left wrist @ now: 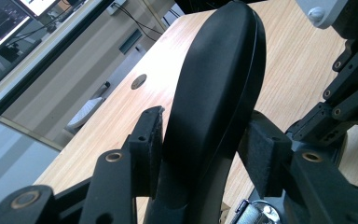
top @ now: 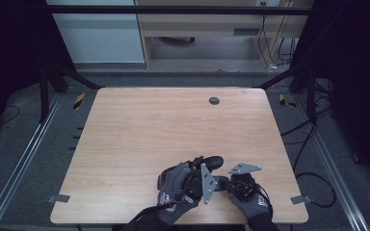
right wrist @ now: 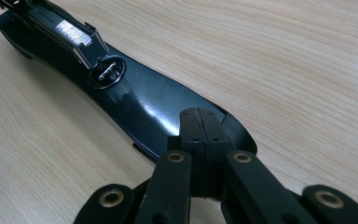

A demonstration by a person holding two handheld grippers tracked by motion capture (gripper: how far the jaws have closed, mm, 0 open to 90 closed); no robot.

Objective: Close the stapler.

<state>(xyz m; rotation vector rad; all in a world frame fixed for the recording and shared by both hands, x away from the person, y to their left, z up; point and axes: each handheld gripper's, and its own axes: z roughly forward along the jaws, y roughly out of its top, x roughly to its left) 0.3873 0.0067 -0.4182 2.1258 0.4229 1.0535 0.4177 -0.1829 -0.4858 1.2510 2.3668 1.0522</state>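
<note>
A black stapler (top: 214,162) lies opened near the table's front edge. Its glossy top arm (left wrist: 219,70) rises between the jaws of my left gripper (left wrist: 205,126), whose pads (left wrist: 149,140) press on both its sides. The flat base (right wrist: 140,102) lies on the wood, with the round metal anvil (right wrist: 106,73) and the metal magazine (right wrist: 65,30) farther along it. My right gripper (right wrist: 198,116) is shut with nothing between its pads, and its tips rest on the base's front end. In the high view my left gripper (top: 200,167) and right gripper (top: 224,183) meet over the stapler.
The wooden table (top: 149,125) has a round cable hole (top: 214,100) at the back. Both gloved hands work close to the front edge. Metal rails and cables run along the floor on both sides. A wooden desk stands beyond the table.
</note>
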